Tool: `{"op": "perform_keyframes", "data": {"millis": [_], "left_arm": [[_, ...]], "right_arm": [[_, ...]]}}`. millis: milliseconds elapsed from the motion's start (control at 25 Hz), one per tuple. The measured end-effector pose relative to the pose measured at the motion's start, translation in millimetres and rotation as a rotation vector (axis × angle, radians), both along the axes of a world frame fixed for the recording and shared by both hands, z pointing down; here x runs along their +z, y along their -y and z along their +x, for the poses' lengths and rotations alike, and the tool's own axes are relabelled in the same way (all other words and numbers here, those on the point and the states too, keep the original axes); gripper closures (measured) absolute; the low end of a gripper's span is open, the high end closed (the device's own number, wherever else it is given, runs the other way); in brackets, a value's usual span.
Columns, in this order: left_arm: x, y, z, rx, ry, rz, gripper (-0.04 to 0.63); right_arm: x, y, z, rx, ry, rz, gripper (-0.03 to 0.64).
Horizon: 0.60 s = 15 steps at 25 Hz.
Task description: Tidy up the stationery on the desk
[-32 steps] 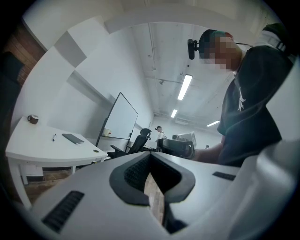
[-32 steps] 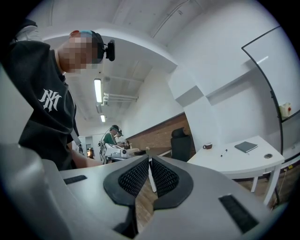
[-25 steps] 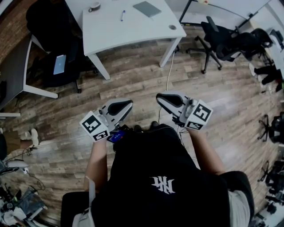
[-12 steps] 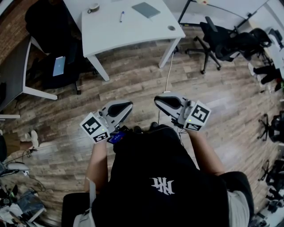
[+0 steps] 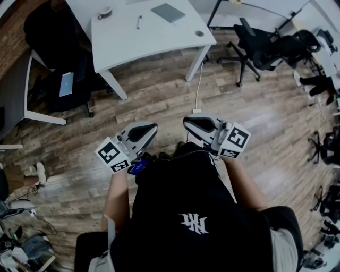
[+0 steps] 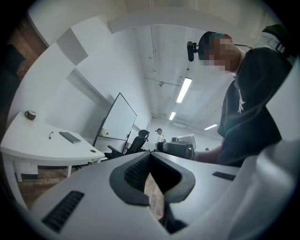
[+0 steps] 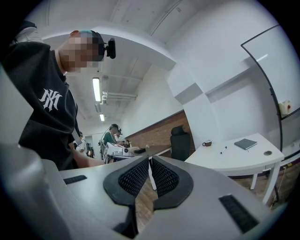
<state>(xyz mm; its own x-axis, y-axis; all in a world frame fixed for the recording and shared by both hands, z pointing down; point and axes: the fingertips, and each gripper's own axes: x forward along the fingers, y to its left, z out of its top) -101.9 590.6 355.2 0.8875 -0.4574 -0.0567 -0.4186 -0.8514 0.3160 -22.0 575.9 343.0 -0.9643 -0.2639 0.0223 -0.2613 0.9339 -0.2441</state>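
Note:
A white desk (image 5: pixel 154 37) stands across the wooden floor, well ahead of me. On it lie a pen (image 5: pixel 138 22), a grey notebook (image 5: pixel 168 12), a small brown cup-like thing (image 5: pixel 104 11) and a round disc (image 5: pixel 199 33). My left gripper (image 5: pixel 150 127) and right gripper (image 5: pixel 190 121) are held close to my body, above the floor and far from the desk. Both are shut with nothing between the pads. The left gripper view shows the desk (image 6: pixel 47 146), pen (image 6: pixel 50 135) and notebook (image 6: pixel 70 137). The right gripper view shows the pen (image 7: pixel 223 150) and notebook (image 7: pixel 245 144).
Black office chairs (image 5: pixel 255 42) stand right of the desk, another dark chair (image 5: pixel 64 79) to its left beside a grey desk (image 5: pixel 13 90). A white cable (image 5: pixel 197 87) runs over the floor. A whiteboard (image 6: pixel 115 122) and other people (image 7: pixel 110 136) are farther off.
The desk has slid a little up and left in the head view. Both grippers stay shut and almost in the same place near my body.

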Motion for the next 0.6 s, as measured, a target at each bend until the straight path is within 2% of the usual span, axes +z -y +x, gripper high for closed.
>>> {"op": "perform_keyframes", "data": {"millis": [240, 600], "left_arm": [[2.7, 17.7, 6.3, 0.012, 0.002, -0.004, 0.594], [9.2, 85.0, 6.7, -0.025, 0.028, -0.031, 0.594]], "right_arm": [[3.9, 15.9, 10.3, 0.014, 0.002, -0.009, 0.572], [11.6, 89.1, 7.7, -0.035, 0.029, -0.027, 0.572]]}}
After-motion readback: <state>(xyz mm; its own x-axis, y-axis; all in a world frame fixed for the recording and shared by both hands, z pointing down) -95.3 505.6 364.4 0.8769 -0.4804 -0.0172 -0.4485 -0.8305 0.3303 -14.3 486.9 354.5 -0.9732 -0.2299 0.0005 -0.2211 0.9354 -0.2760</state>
